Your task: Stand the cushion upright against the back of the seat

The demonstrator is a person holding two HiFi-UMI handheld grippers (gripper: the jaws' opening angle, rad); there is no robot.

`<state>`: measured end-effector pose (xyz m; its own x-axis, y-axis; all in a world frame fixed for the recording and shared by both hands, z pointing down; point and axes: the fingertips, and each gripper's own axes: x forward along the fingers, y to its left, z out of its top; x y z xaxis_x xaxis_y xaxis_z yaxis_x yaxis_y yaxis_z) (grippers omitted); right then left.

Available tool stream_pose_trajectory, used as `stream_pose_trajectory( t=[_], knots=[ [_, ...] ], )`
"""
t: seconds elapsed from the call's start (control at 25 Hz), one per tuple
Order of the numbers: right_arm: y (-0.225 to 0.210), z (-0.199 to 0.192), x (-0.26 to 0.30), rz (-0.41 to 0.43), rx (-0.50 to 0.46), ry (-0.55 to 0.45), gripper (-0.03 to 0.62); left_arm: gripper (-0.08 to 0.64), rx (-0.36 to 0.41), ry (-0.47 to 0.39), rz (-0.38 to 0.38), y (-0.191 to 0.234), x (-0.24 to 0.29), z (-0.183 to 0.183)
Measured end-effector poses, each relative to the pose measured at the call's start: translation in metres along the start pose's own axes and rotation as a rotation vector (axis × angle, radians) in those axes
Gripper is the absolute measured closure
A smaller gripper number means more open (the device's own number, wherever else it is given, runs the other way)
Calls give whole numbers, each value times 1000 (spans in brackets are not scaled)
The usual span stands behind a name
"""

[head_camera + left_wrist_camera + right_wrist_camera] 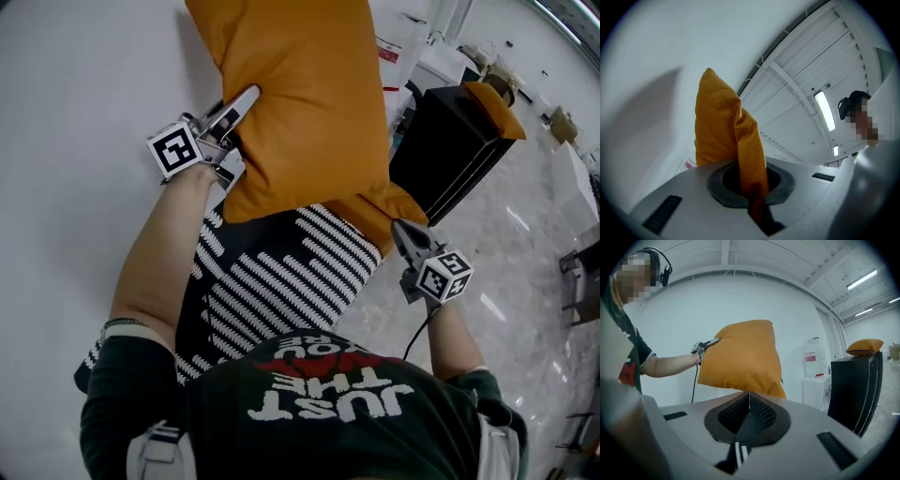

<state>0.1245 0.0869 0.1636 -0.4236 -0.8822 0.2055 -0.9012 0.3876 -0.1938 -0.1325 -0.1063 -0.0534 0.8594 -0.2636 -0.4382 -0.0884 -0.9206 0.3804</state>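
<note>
An orange cushion [300,103] hangs in the air in front of a white wall. My left gripper [246,98] is shut on its left edge, and in the left gripper view the orange fabric [719,126] runs between the closed jaws of that gripper [752,187]. My right gripper [405,234] sits just under the cushion's lower right corner with its jaws closed and nothing clamped. In the right gripper view, the cushion [740,357] floats just beyond that gripper [749,401]. A black-and-white striped cushion [281,272] lies below the orange one.
A black cabinet [450,150] stands to the right with a second orange cushion [492,103] on top. White boxes [815,390] sit beside the cabinet by the wall. Glossy floor stretches to the right. My own torso fills the bottom of the head view.
</note>
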Motion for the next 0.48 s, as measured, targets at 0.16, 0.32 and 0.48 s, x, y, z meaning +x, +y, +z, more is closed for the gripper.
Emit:
stream_pose_trajectory(
  t=[0.16, 0.32, 0.48],
  knots=[
    [-52, -11, 24, 40, 27, 18, 568, 537, 64, 45, 31, 42, 21, -33],
    [-104, -21, 59, 82, 38, 40, 568, 537, 80, 64, 39, 90, 30, -80],
    [-163, -39, 100, 89, 47, 49, 568, 537, 72, 80, 38, 156, 35, -138]
  ],
)
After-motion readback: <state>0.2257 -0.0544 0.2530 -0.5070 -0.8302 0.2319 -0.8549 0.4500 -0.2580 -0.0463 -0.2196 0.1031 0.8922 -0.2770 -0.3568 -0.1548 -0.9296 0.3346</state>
